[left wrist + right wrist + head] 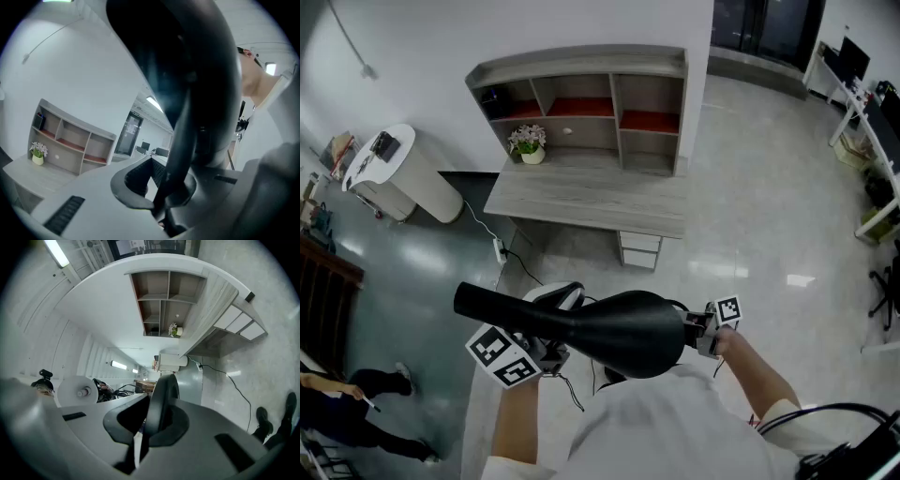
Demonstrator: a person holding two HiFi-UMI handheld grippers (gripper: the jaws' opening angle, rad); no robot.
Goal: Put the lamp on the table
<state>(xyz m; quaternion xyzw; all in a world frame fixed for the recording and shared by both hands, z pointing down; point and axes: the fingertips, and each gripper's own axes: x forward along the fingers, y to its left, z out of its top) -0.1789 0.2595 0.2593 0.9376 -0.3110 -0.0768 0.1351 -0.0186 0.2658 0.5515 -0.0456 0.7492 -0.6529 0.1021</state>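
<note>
Two-handed carry: lamp [614,333] level, one gripper at each end, likely for balance. Left gripper [161,202]: fingers pinched shut on lamp. Right gripper [149,427]: fingers clamped on its edge. Target surface [581,202] well ahead.

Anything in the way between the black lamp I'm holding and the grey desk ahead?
Nothing visible blocks it. Only pale floor lies between the black dome-shaded lamp and the grey wooden desk; a small white flower pot stands at the desktop's back left, leaving the front free.
</note>
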